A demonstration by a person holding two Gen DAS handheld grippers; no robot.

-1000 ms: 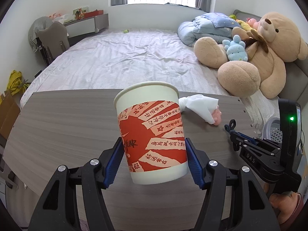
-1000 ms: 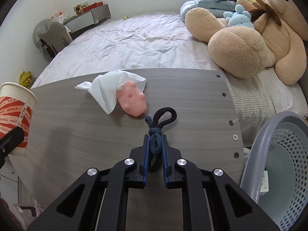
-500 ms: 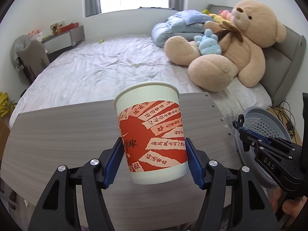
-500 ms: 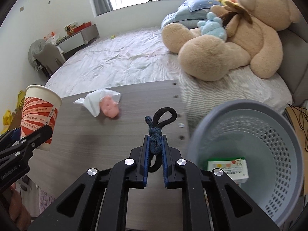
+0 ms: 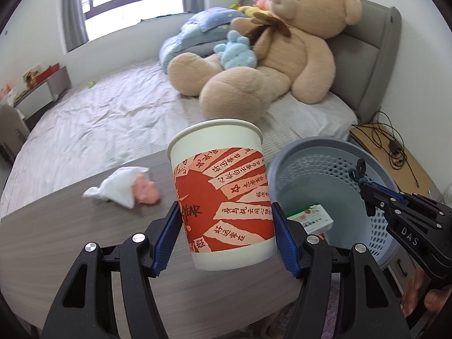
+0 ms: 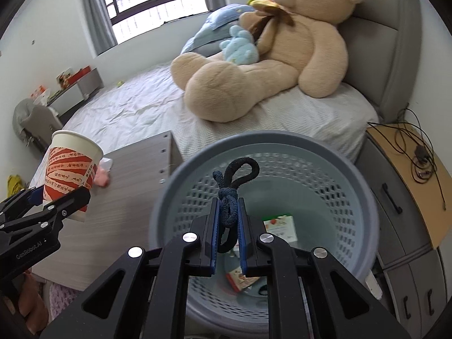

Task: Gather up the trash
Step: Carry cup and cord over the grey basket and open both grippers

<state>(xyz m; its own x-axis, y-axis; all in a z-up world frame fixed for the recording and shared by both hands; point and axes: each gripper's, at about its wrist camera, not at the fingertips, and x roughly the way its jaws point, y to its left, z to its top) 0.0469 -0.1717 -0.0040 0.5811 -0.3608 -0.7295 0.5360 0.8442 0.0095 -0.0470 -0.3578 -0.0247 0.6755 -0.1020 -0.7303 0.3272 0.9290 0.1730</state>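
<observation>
My left gripper [image 5: 226, 220] is shut on a red-and-white paper cup [image 5: 223, 195], held upright above the right end of the wooden table [image 5: 70, 226]. In the right wrist view that cup [image 6: 69, 169] shows at the left. My right gripper [image 6: 228, 212] is shut on a dark knotted hair tie [image 6: 231, 186], which hangs over the mouth of the grey perforated bin [image 6: 353, 186]. The bin [image 5: 325, 163] stands past the table's right end and holds a small green-and-white box [image 5: 310, 220]. A white tissue with a pink lump [image 5: 124, 186] lies on the table.
A bed [image 5: 99, 124] with a big teddy bear [image 5: 268, 56], a blue plush and a blue duvet lies behind the table. A wooden nightstand [image 6: 409, 169] with cables stands right of the bin. Part of a hand [image 5: 418, 299] grips the right tool.
Both grippers have swung right, away from the table's middle. The hair tie moved from over the tabletop to above the bin, and the cup now sits near the table's right end beside the bin.
</observation>
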